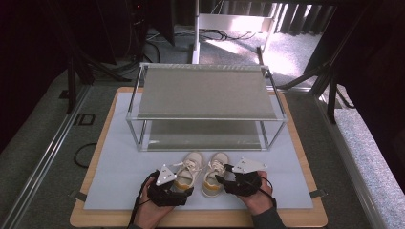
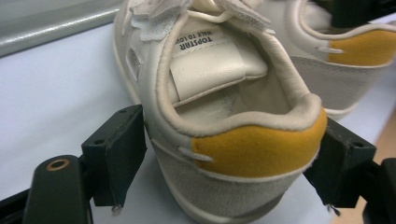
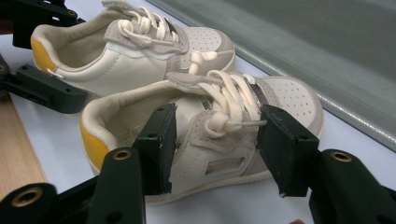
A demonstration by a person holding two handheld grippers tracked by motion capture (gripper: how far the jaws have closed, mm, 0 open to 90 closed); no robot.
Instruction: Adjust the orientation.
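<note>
Low in the middle of the high view, a pair of small cream leather sneakers with white laces and mustard-yellow heel patches stands side by side on the pale grey mat (image 1: 119, 171) that covers the wooden desk (image 1: 95, 217), toes pointing up the frame toward a two-tier metal-framed rack with grey shelves (image 1: 205, 90).

The left tool (image 1: 179, 183), held in the hand (image 1: 150, 210) at the lower left of that view, sits at the heel of the left-hand sneaker (image 1: 188, 171). In the left gripper view its two black jaws bracket that sneaker (image 2: 224, 121) low in the frame, one on each flank of the heel; both touch the sides, so it looks gripped.

The right tool (image 1: 220, 180), in the hand (image 1: 258, 198) at the lower right, reaches across the right-hand sneaker (image 1: 212, 176). In the right gripper view that sneaker (image 3: 205, 135) lies across the centre. The jaws stand partly open: one is tucked inside the shoe's opening by the tongue, the other sits beyond the knotted laces at the outer side. I cannot tell whether they are pressing yet.

The other sneaker (image 3: 135, 46) shows at the upper left there, just beside its mate, with the left tool (image 3: 37, 60) at its heel.
</note>
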